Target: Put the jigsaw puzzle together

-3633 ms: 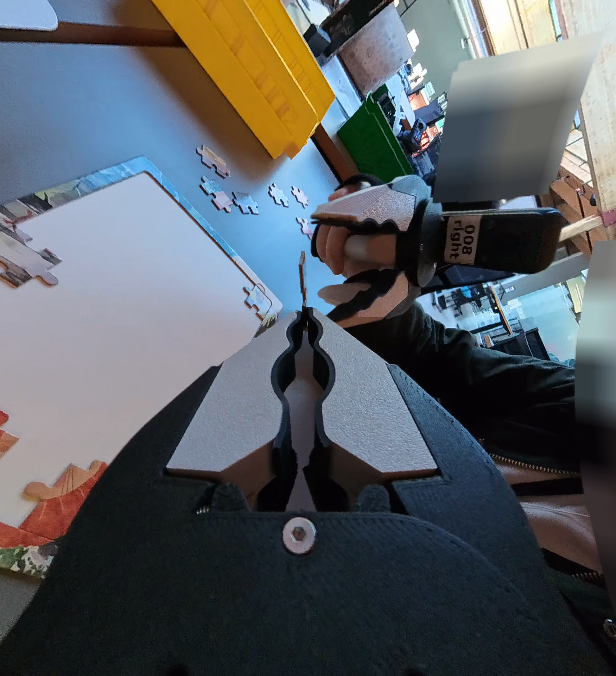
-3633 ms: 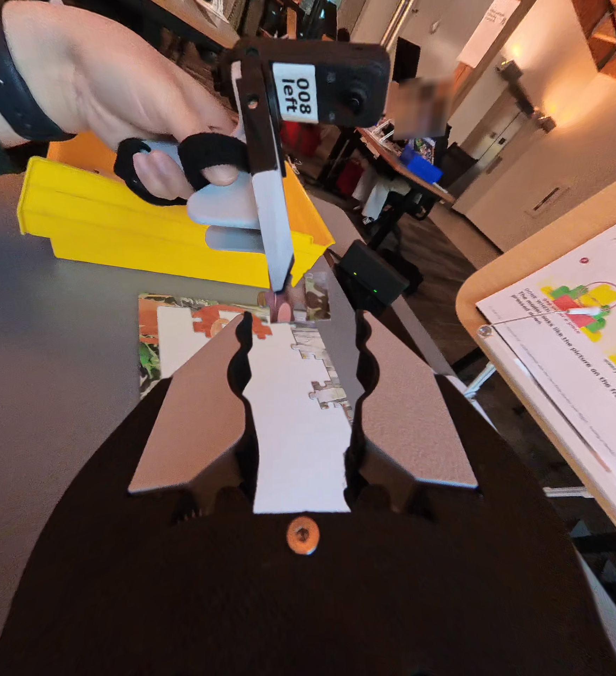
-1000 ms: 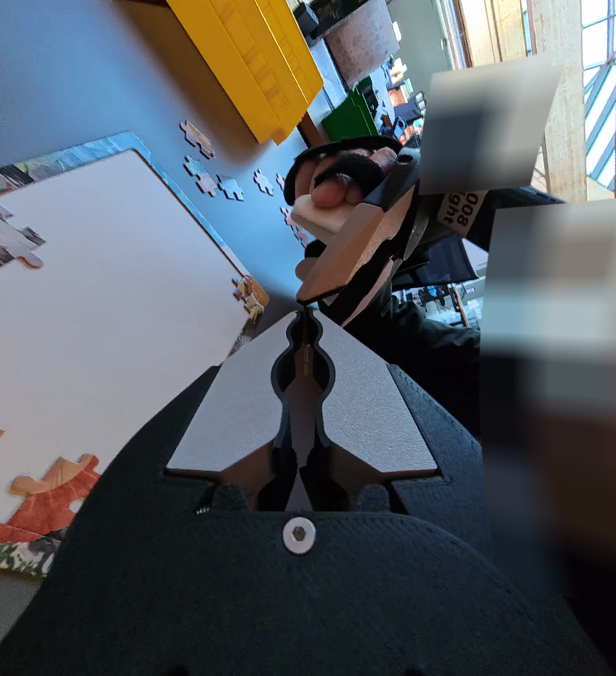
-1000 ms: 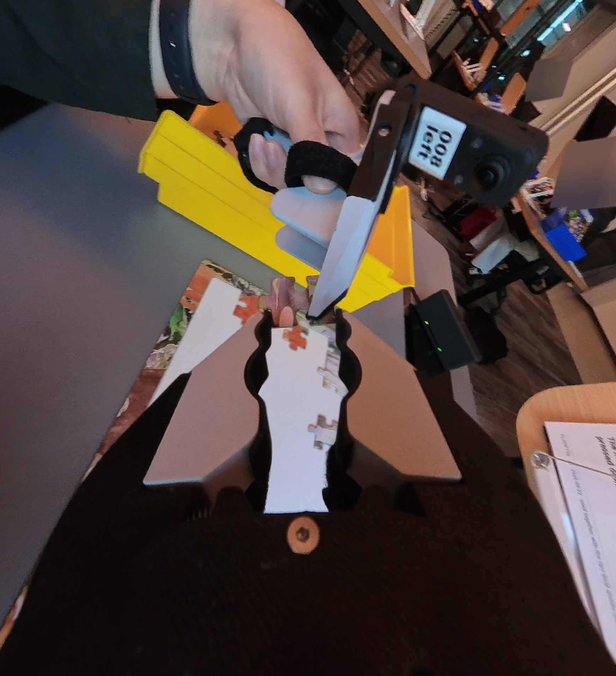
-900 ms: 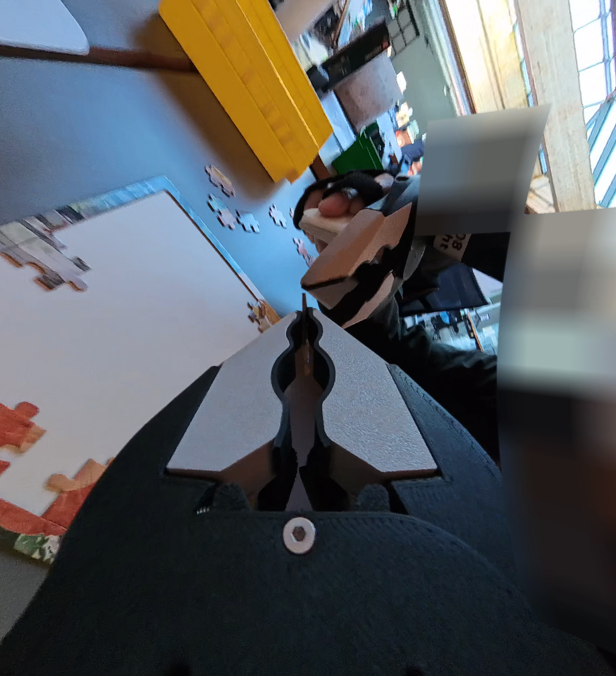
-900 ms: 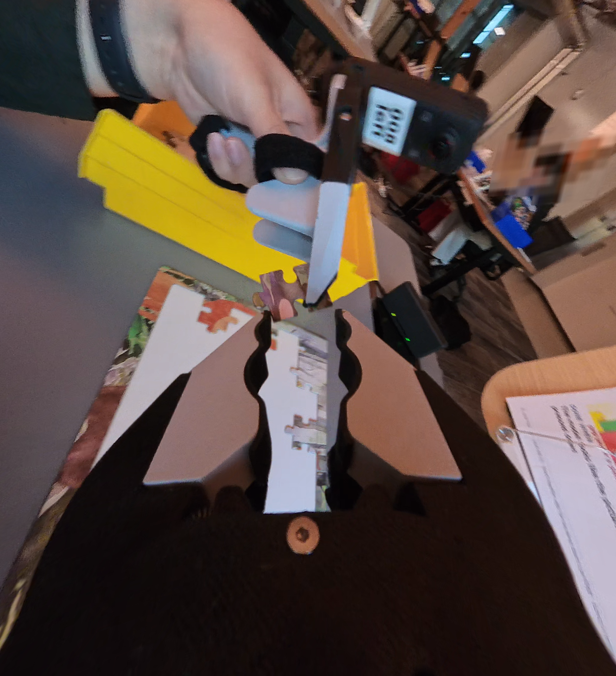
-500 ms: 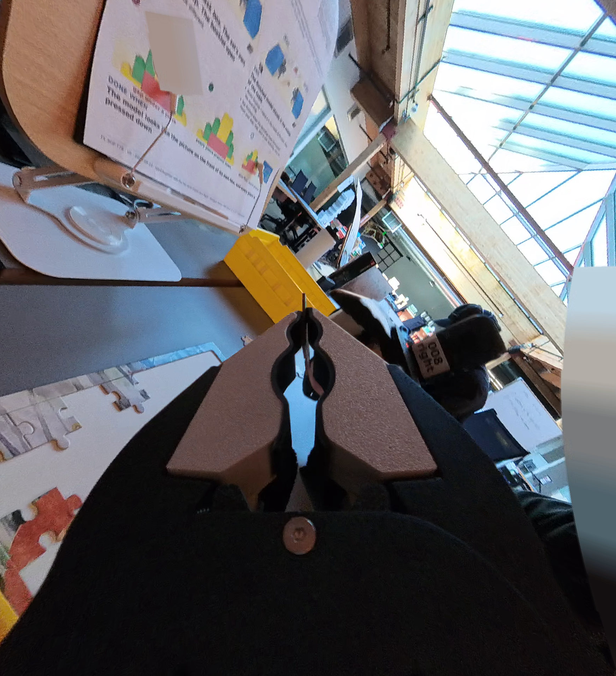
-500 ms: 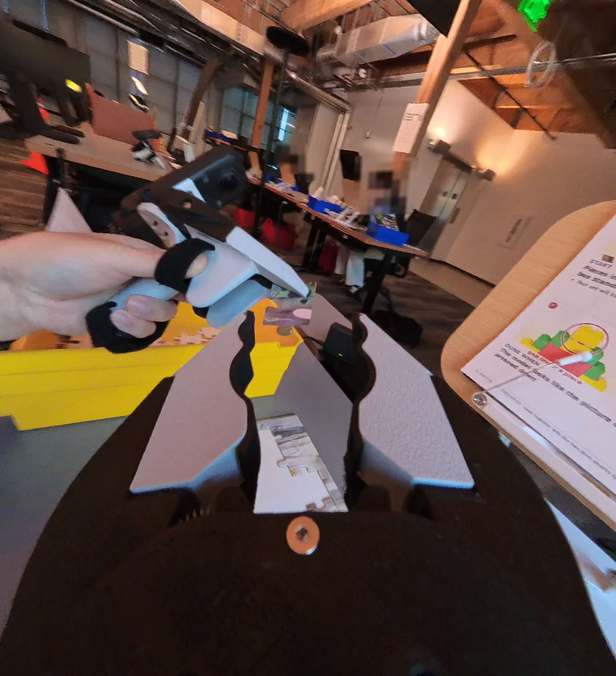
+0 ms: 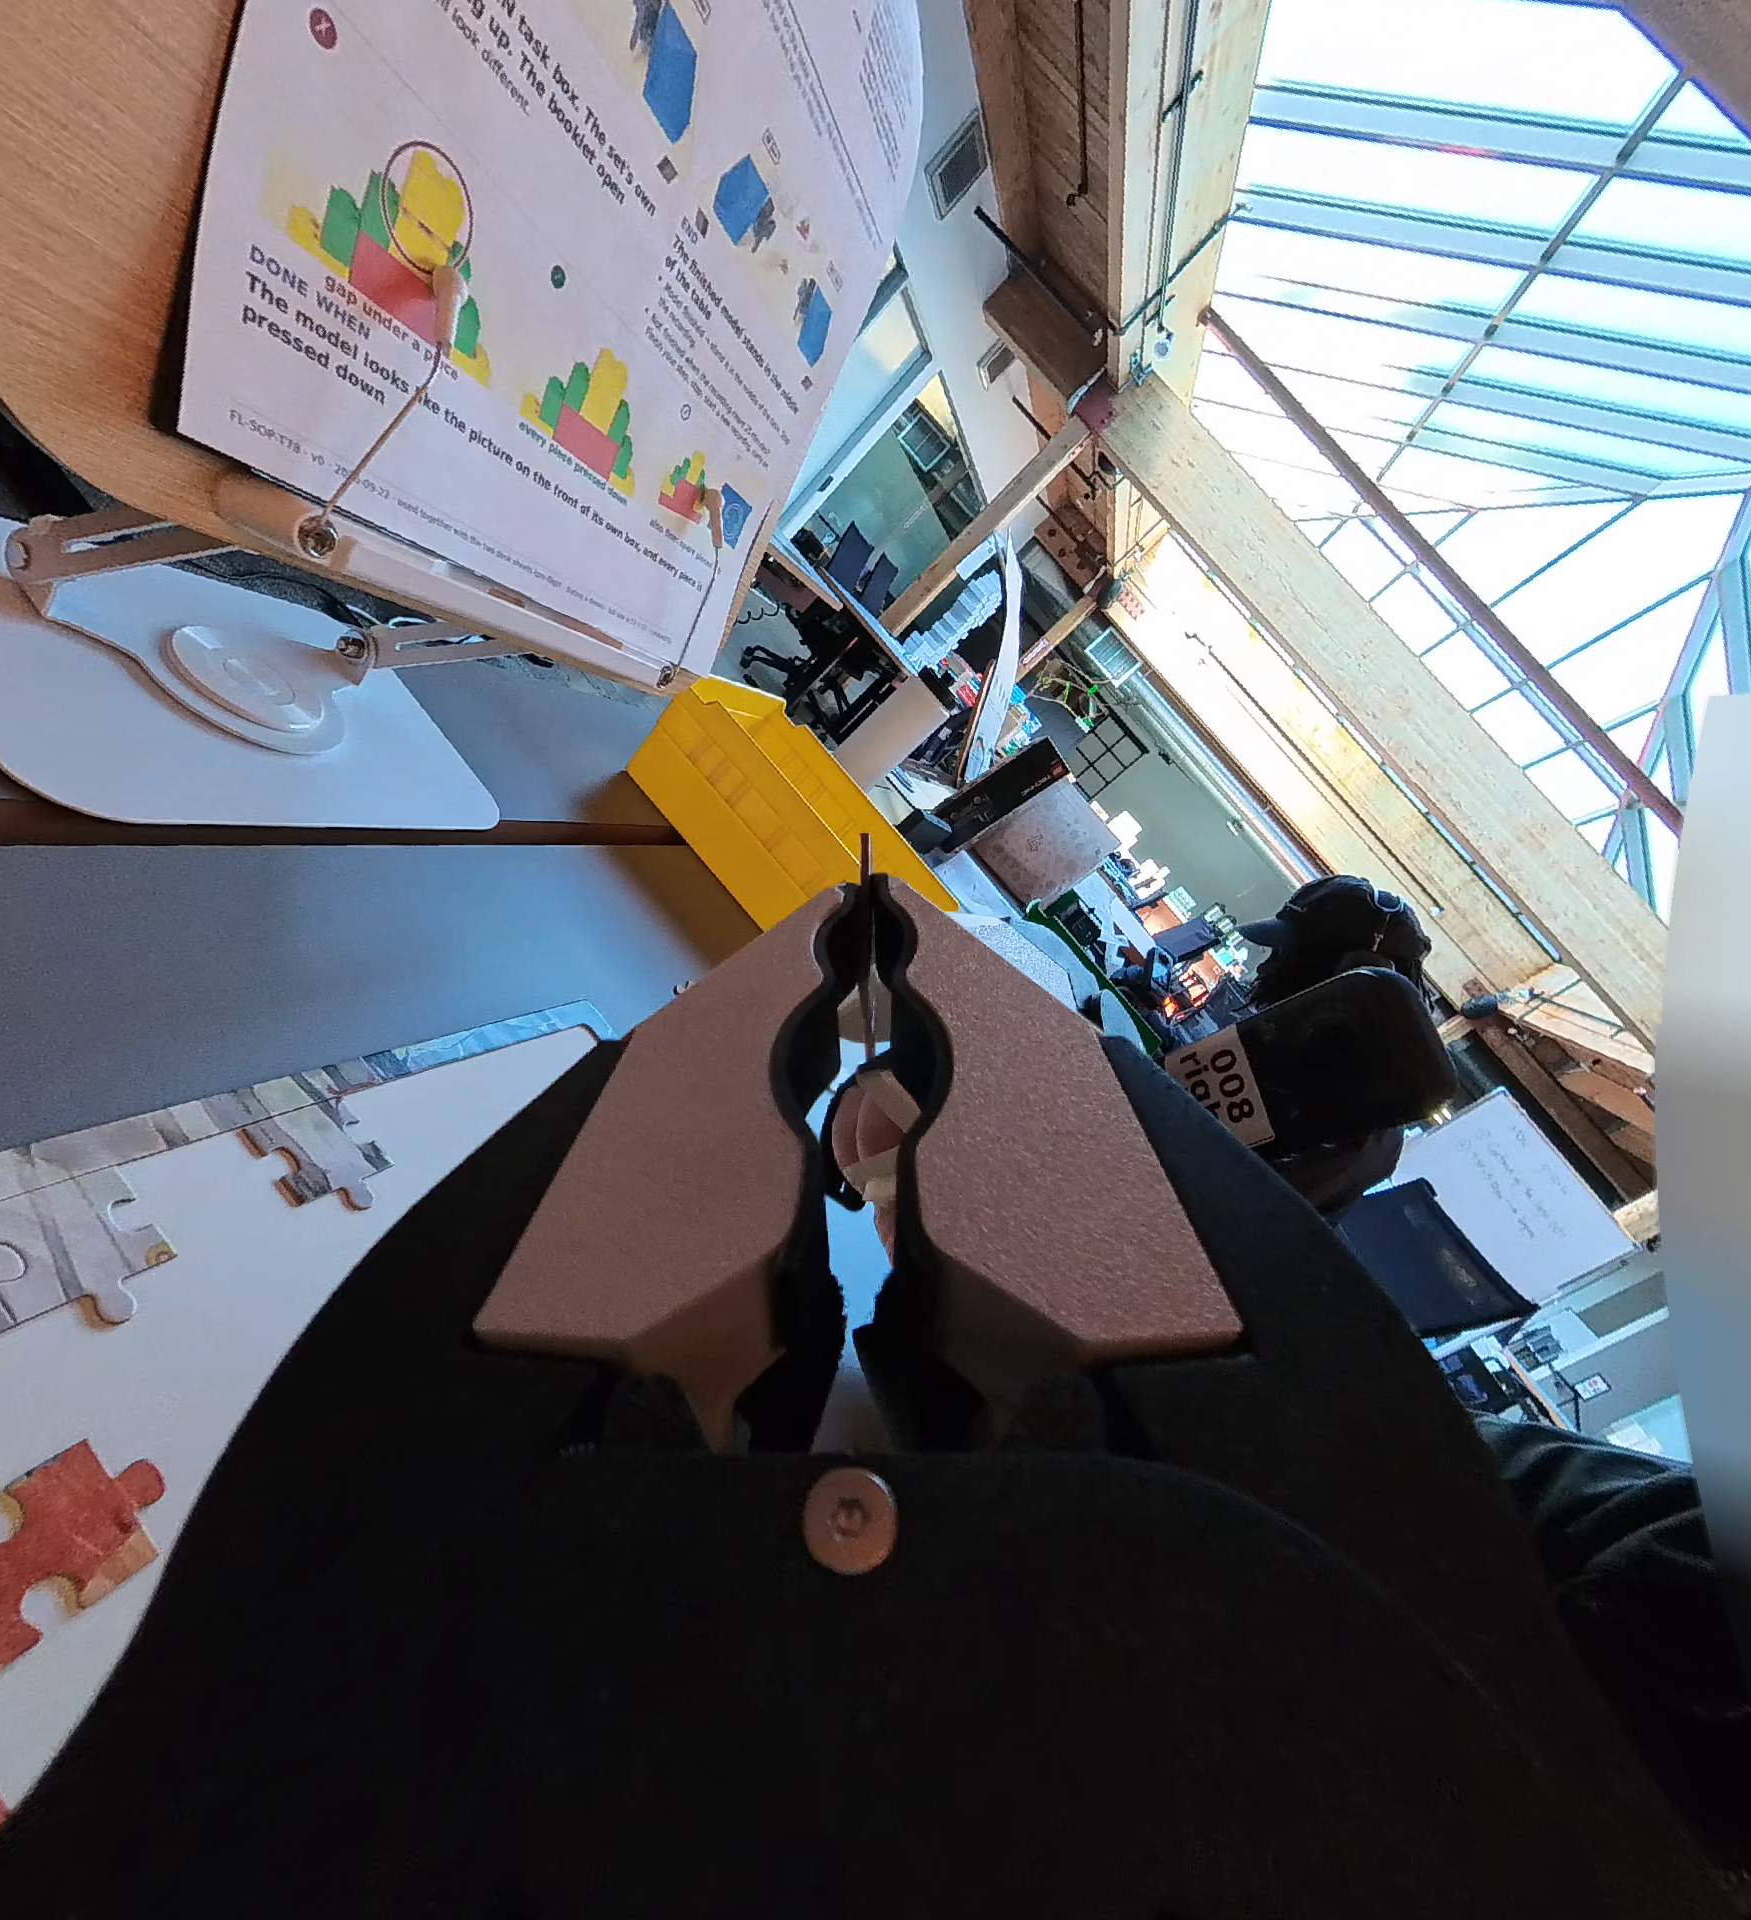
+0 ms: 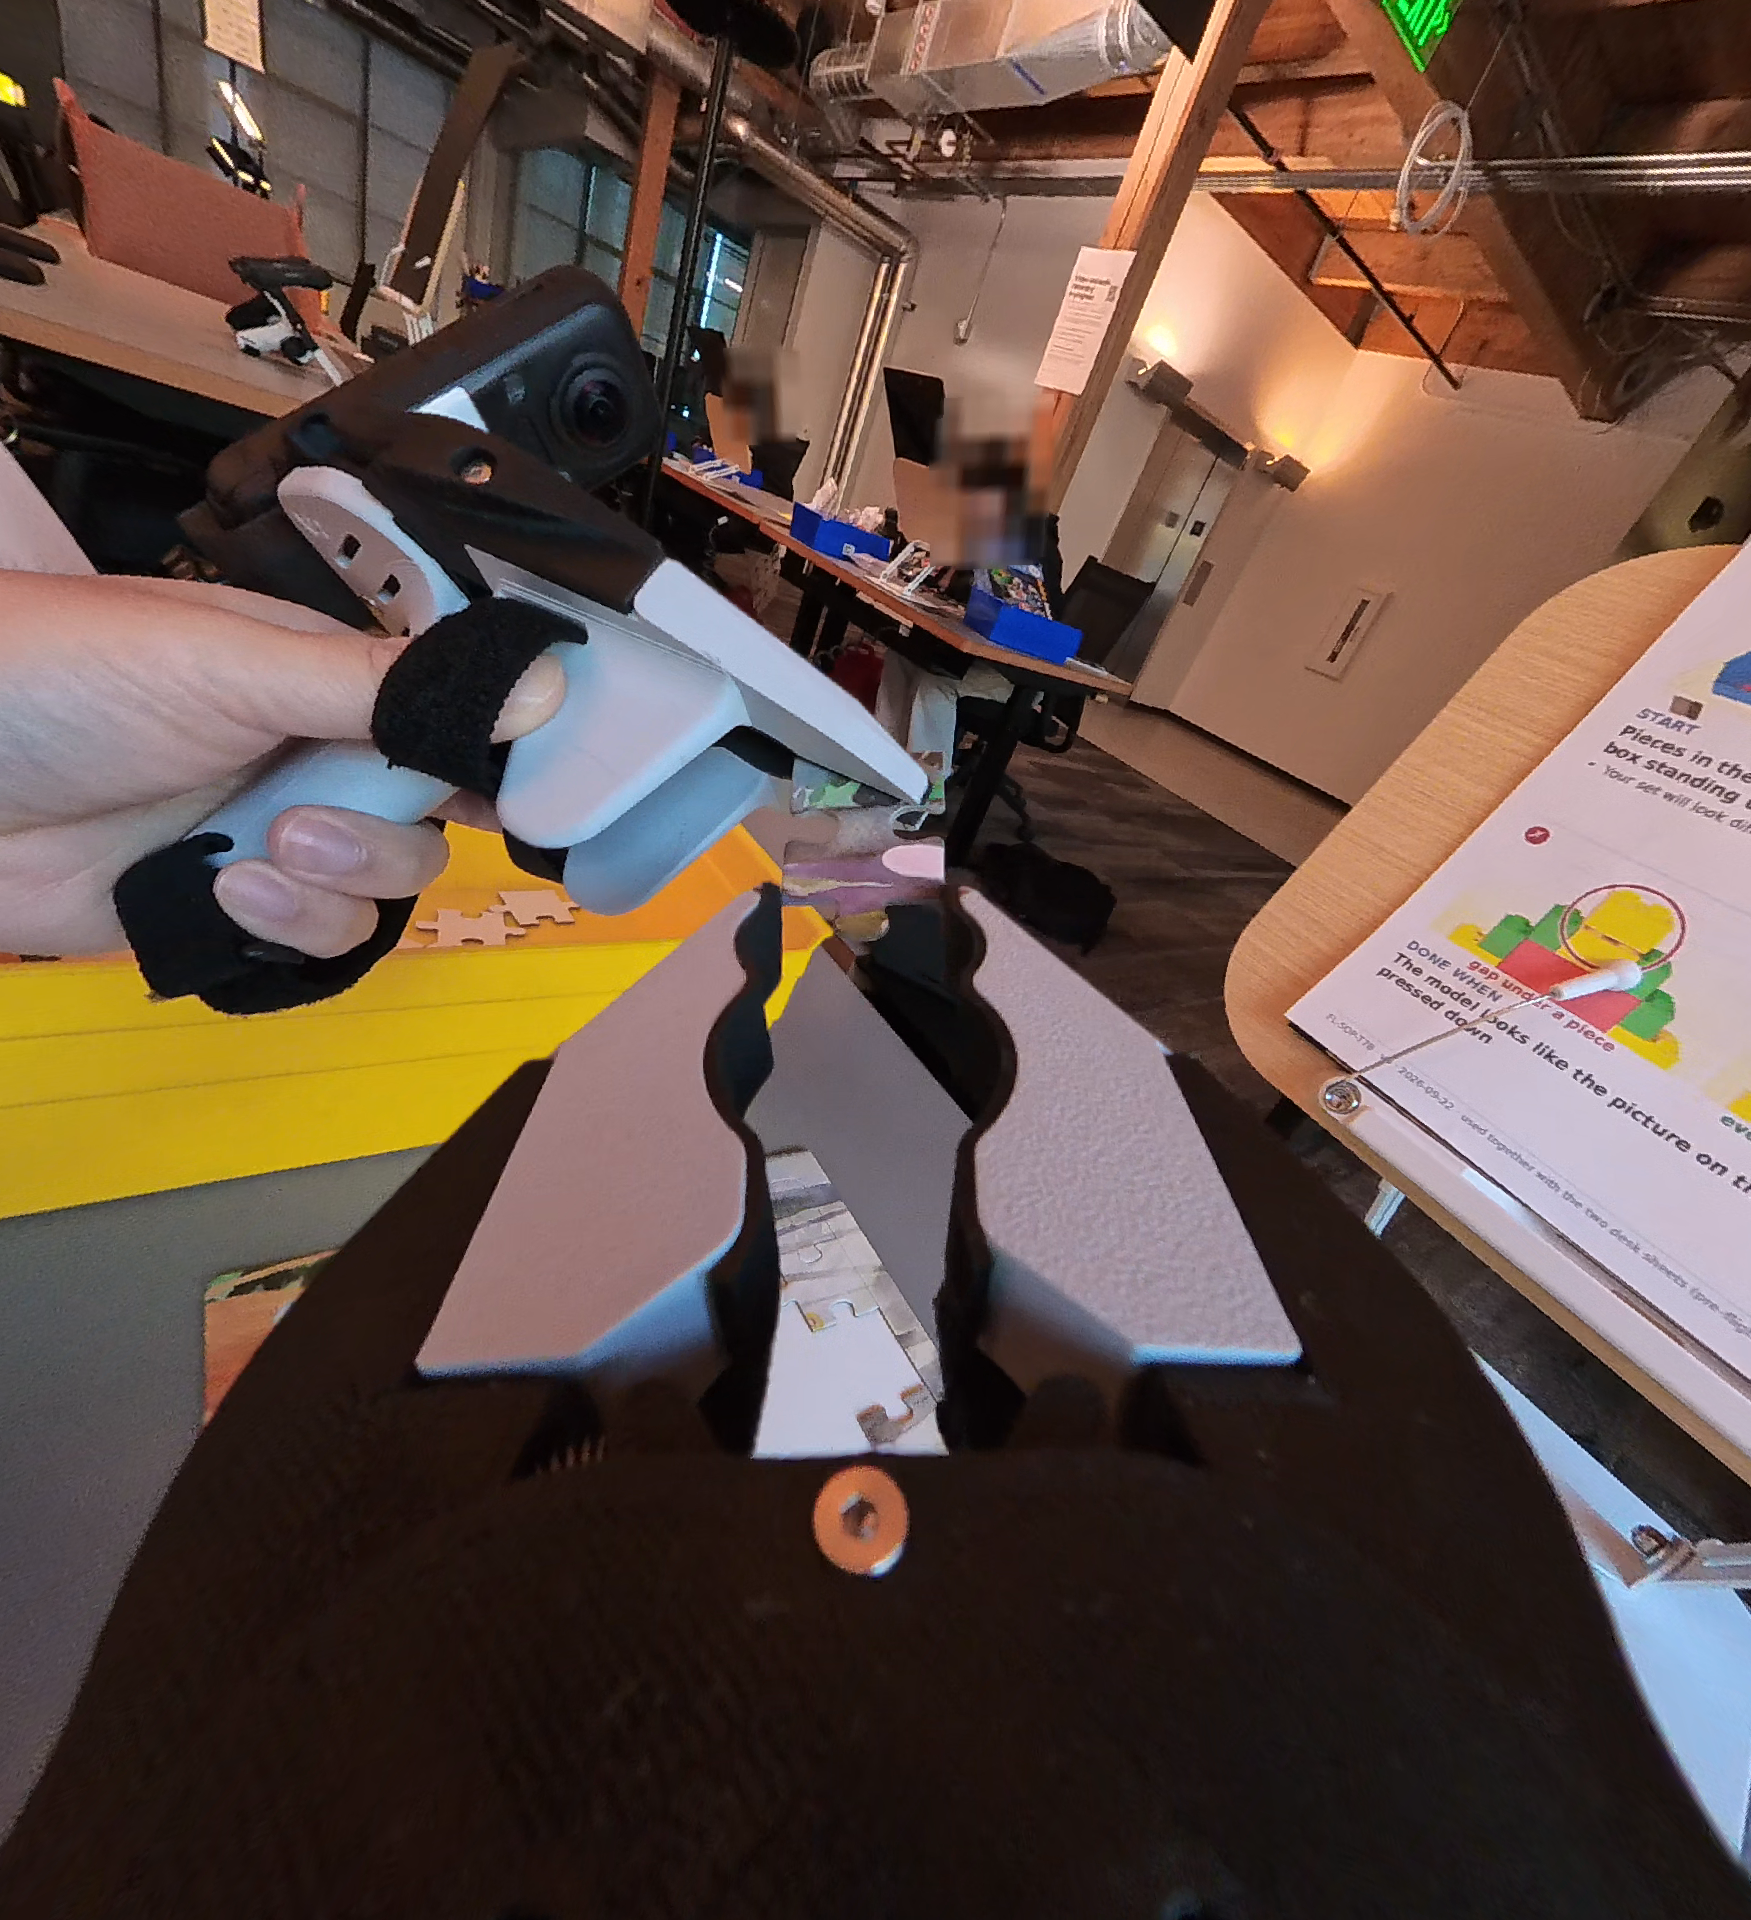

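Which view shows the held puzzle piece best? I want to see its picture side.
The right wrist view: the puzzle piece shows its printed face there, pinched at the tip of the left gripper above the yellow bin. The left wrist view shows that piece only edge-on, a thin sliver between its closed fingers.

Both wrist views face each other closely above the puzzle board (image 9: 227,1278), sharing it.

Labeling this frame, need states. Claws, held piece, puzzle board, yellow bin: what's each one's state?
left claw: shut on the puzzle piece, raised off the table
right claw: open, empty
puzzle piece: held in the air, edge-on in the left wrist view
puzzle board: flat on the table, partly filled
yellow bin: on the table, loose pieces inside
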